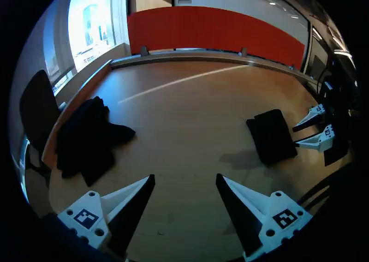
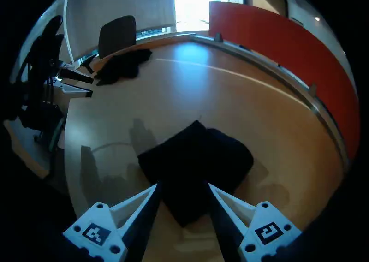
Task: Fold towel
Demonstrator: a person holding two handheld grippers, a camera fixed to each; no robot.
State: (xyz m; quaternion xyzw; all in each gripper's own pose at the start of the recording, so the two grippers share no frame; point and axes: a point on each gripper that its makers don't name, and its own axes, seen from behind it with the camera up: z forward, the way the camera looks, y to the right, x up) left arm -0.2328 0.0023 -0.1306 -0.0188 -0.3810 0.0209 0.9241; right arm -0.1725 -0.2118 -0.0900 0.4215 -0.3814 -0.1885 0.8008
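Right tool (image 2: 183, 186), apart, straddles the folded towel (image 2: 198, 158); left tool (image 1: 184, 176), also apart, likely fetches the crumpled pile (image 1: 87, 139) next.

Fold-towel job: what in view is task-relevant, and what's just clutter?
Job:
folded dark towel
right gripper
left gripper
table

Lying about:
crumpled dark cloth heap (possibly more towels)
chair
red partition

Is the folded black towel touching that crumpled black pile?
Apart. The left gripper view shows bare table between the folded towel and the crumpled pile.
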